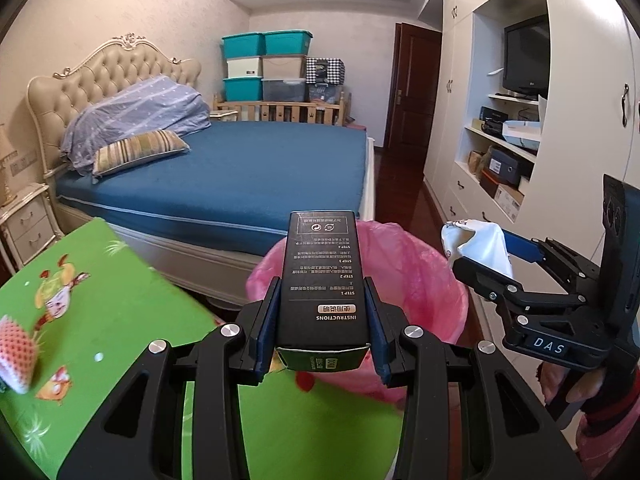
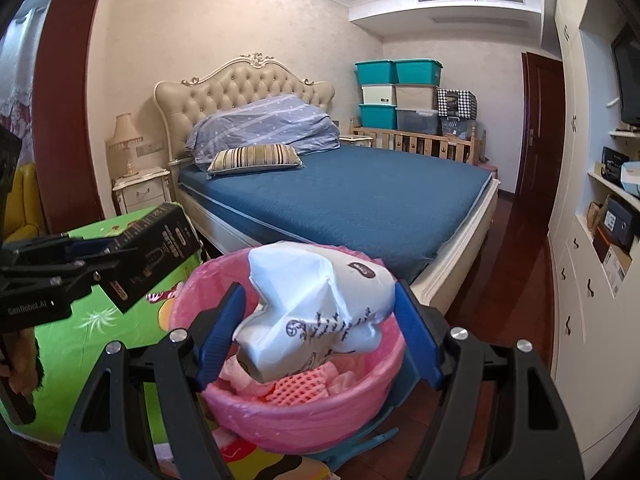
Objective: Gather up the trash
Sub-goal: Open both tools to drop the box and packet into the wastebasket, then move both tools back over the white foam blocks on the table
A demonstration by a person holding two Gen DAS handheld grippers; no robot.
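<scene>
My left jaws are gripping a black cardboard box (image 1: 320, 280), right a white crumpled bag (image 2: 316, 312); I'm centring both over the pink-lined bin (image 2: 296, 416) at 12 o'clock before releasing.

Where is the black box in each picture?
Left wrist view: the black box stands bottom middle, clamped in the left tool, in front of the pink bin.
Right wrist view: the black box is at the left edge, tilted, beside the pink bin.
Shared landmark: the blue bed behind everything.
</scene>
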